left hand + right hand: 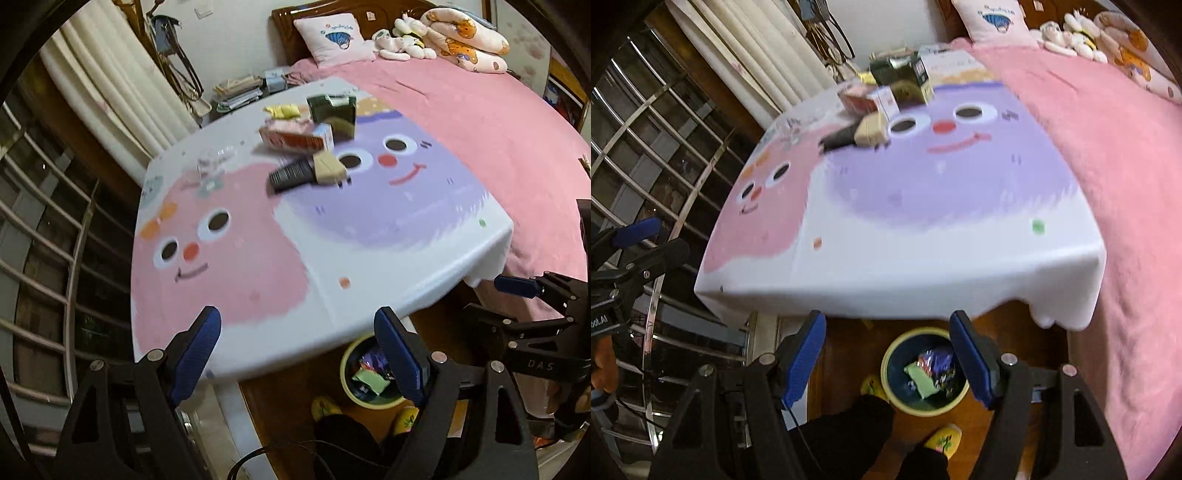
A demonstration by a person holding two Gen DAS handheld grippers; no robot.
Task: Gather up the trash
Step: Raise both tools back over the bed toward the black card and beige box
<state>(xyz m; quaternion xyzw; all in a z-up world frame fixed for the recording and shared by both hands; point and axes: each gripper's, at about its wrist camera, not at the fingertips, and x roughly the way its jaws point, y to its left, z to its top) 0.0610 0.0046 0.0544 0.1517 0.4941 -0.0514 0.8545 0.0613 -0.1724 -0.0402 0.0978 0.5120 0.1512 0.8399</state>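
Several pieces of rubbish lie at the far side of the table [369,295]: a dark green box [332,114], a red and white carton [295,138], a black ribbed piece with a beige plug [306,171], a yellow crumpled scrap [282,110] and clear plastic [212,162]. The same box [897,75] and carton [868,99] show in the right wrist view. A yellow-rimmed bin [923,410] with wrappers inside stands on the floor under the near edge, also seen as the bin [373,402]. My left gripper [299,354] and right gripper [890,362] hang open and empty above that edge, well short of the rubbish.
A cartoon tablecloth covers the table and hangs over its corner [1063,306]. The pink bed [480,129] adjoins the table on the right. A metal window grille [55,258] and curtain [110,92] are on the left. The person's yellow slippers [945,439] stand beside the bin.
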